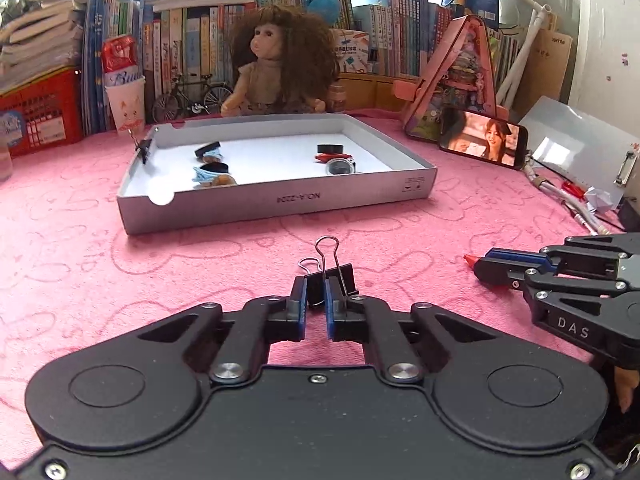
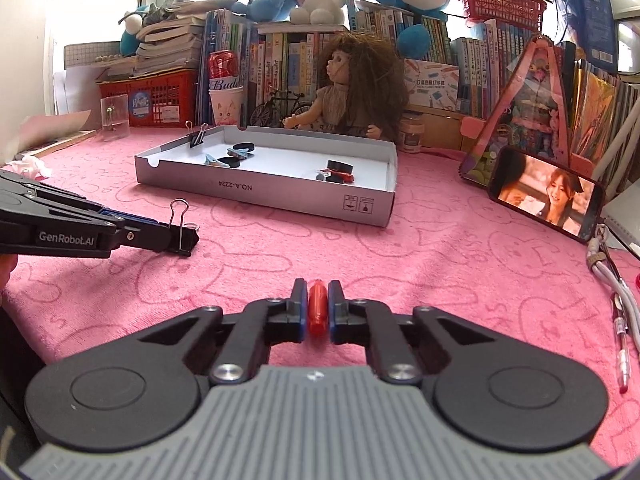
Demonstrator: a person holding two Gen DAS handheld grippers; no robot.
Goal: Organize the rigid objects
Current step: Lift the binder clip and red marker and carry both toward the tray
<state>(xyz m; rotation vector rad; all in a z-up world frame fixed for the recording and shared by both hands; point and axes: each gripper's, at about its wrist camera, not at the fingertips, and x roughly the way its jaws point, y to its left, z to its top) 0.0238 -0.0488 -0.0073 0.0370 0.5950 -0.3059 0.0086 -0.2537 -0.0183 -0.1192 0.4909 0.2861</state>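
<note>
My left gripper [image 1: 316, 290] is shut on a black binder clip [image 1: 334, 280] with wire handles, low over the pink cloth; it also shows in the right wrist view [image 2: 184, 236]. My right gripper [image 2: 318, 300] is shut on a small red object [image 2: 318, 310]; its red tip shows in the left wrist view [image 1: 469, 259]. A shallow grey box [image 1: 280, 204] lies ahead with several small black, blue and red items inside and another binder clip [image 1: 143, 148] clipped on its left wall.
A doll [image 1: 276, 64] sits behind the box before rows of books. A phone [image 1: 484, 142] playing video leans at the right beside a pink triangular stand [image 1: 460, 72]. Cables and a pen [image 2: 622, 348] lie at the right edge.
</note>
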